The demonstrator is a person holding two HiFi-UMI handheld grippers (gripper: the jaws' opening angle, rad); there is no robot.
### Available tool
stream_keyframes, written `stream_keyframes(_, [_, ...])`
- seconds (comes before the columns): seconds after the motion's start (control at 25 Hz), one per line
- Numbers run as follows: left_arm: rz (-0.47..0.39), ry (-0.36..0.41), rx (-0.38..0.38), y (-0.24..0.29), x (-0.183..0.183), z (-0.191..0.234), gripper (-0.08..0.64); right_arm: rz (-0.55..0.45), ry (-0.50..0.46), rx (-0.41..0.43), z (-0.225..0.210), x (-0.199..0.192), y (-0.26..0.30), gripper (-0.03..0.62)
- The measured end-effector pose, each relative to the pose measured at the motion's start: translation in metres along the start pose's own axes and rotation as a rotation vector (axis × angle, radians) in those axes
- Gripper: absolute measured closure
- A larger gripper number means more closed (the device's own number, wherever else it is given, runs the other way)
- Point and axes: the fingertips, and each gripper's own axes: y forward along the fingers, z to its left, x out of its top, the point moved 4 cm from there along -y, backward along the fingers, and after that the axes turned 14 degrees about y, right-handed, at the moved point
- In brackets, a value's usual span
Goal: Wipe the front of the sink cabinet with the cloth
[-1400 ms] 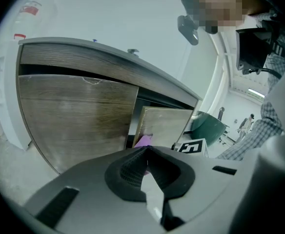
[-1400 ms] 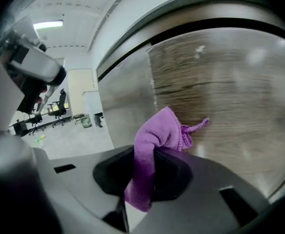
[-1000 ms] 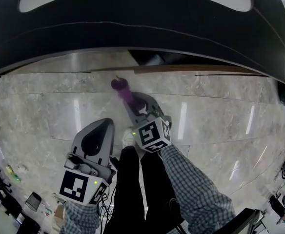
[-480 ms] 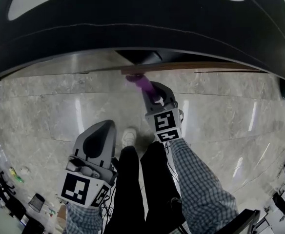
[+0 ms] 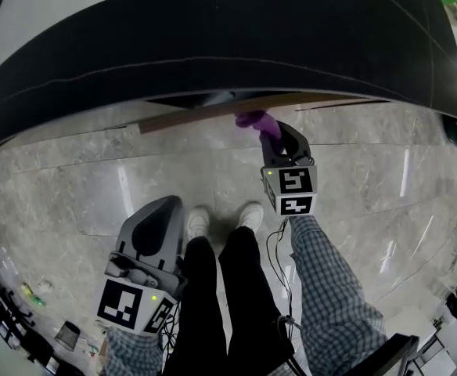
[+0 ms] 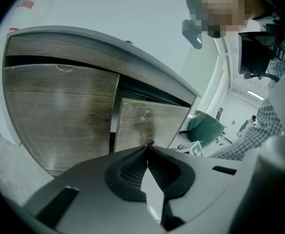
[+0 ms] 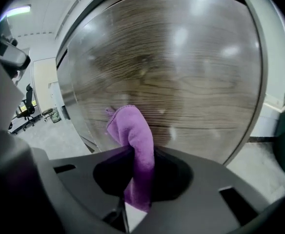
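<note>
Right gripper (image 5: pixel 271 137) is clamped on the purple cloth (image 7: pixel 132 130), held at the wood-grain cabinet front (image 7: pixel 181 72), upper centre of the head view; left gripper (image 6: pixel 147 152) is pressed together, empty. Wiping is judged in hand; firm contact and a sideways sweep are called for next.

Right gripper (image 5: pixel 278 135) forward, left gripper (image 5: pixel 166 204) seemingly closed

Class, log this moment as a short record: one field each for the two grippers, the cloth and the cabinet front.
left gripper: fingers shut, empty, held low beside the person's legs
right gripper: fingers shut on the purple cloth, up at the cabinet
purple cloth: tip points at the door; contact unclear
cabinet front: wood-grain door below a dark countertop
</note>
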Motion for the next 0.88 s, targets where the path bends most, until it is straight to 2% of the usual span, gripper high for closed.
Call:
stream_keyframes(0.32, [-0.005, 0.011, -0.039, 0.028, 0.016, -0.024, 0.549, -0.008, -0.017, -0.096, -0.079, 0.018, -0.02, 0.515])
stream_keyframes(0.52, [-0.014, -0.005, -0.04, 0.033, 0.025, -0.03, 0.549, -0.013, -0.025, -0.191, -0.13, 0.031, -0.038, 0.515])
stream_keyframes(0.68, [-0.011, -0.018, -0.036, 0.035, 0.025, -0.031, 0.549, -0.022, 0.004, -0.277, -0.167, 0.034, -0.05, 0.515])
stream_keyframes(0.88, [-0.022, -0.017, -0.047, 0.031, 0.032, -0.035, 0.549, -0.031, 0.008, -0.355, -0.199, 0.043, -0.076, 0.515])
